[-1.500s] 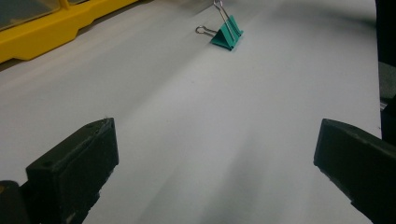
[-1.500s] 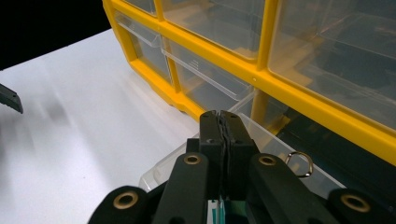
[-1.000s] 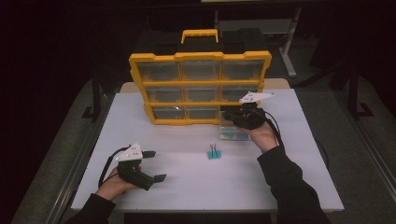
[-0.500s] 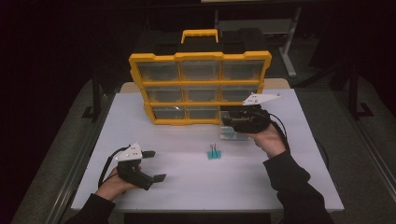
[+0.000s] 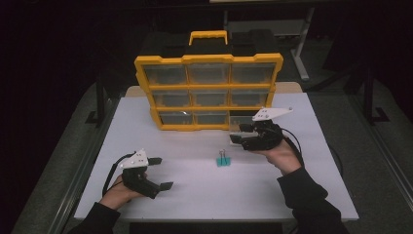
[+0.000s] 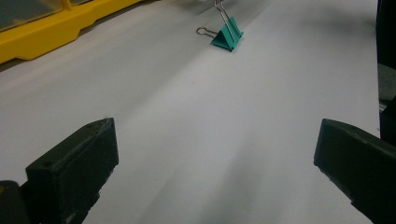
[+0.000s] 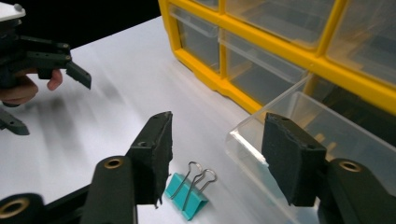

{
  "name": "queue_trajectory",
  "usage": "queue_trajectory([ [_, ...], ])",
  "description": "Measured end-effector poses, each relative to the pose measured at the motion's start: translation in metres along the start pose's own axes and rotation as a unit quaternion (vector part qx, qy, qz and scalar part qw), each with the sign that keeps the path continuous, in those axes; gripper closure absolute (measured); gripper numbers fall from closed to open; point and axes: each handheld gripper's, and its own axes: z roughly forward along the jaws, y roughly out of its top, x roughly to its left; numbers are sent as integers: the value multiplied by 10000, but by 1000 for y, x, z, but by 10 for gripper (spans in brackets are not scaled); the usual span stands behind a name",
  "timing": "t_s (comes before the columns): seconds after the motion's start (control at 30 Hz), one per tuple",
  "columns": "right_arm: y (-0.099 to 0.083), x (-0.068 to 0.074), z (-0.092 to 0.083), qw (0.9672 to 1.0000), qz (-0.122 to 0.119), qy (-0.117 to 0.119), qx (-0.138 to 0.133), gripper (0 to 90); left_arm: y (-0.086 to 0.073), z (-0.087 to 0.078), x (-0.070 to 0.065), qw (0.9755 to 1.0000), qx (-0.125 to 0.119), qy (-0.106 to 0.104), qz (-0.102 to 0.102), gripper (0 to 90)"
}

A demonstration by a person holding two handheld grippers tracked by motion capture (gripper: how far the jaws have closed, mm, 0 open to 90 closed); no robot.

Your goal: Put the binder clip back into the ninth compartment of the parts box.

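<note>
You are holding your right gripper [image 5: 239, 136] at center right of the high view, jaws spread and gripping nothing, just in front of a clear drawer [image 7: 327, 135] pulled out from the bottom right of the yellow organizer [image 5: 208, 92]. The teal binder clip [image 5: 223, 160] is lying on the white table [image 5: 311, 195] at mid-frame, both wire handles sticking up. It is likely light and stiff, with slick painted steel; you are probably best pinching across the two wire loops [image 7: 198, 175], or across the folded body. Your left gripper [image 5: 158, 173], lower left, is resting wide open and empty.
</note>
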Motion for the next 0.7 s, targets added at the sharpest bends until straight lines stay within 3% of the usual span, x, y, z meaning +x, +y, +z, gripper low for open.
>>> queue_trajectory([
  [0.37, -20, 15, 12, 9994, -45, 210, 276, 368, 0, 0, 0, 10000, -7, -2, -12, 0],
  [0.7, -40, 20, 33, 9984, 9, 311, 479, 367, 0, 0, 0, 10000, -9, -7, -32, 0],
])
